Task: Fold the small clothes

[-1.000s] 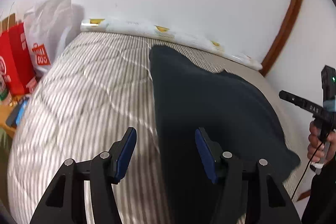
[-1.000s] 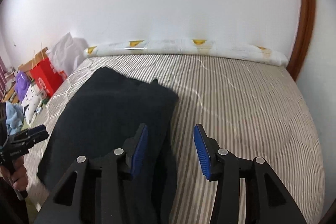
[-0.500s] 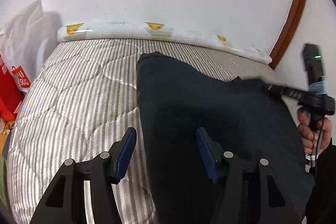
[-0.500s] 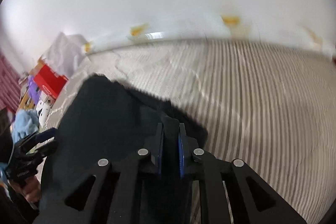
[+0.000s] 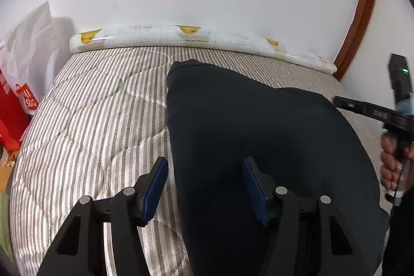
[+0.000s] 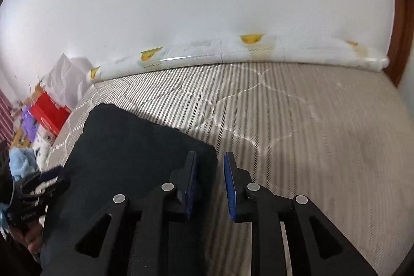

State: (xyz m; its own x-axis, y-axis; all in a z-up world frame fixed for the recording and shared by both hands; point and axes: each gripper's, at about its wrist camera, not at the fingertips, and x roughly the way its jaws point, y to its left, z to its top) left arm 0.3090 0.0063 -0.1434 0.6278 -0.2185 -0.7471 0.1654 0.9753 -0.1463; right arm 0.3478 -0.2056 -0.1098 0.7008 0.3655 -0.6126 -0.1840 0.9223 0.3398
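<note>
A dark navy garment [image 5: 258, 136] lies flat on the striped bed [image 5: 98, 115]. My left gripper [image 5: 205, 188] is open and empty over the garment's near left edge; the left pad sits over the bedding, the right pad over the cloth. In the right wrist view the garment [image 6: 124, 146] fills the lower left. My right gripper [image 6: 211, 183] is partly open and empty at the garment's right corner, with the cloth edge running under its left pad. The right gripper also shows in the left wrist view [image 5: 372, 113], held in a hand.
A white bolster with yellow prints [image 5: 196, 39] lies along the wall at the bed's far edge. Red and white shopping bags [image 5: 23, 97] stand off the bed's left side. A brown door frame [image 5: 359, 9] rises at the right. Clutter [image 6: 31, 126] sits beside the bed.
My right gripper was shut on the garment's corner half a second ago and has now opened, leaving the cloth on the bed. The left gripper stayed open and shifted slightly.
</note>
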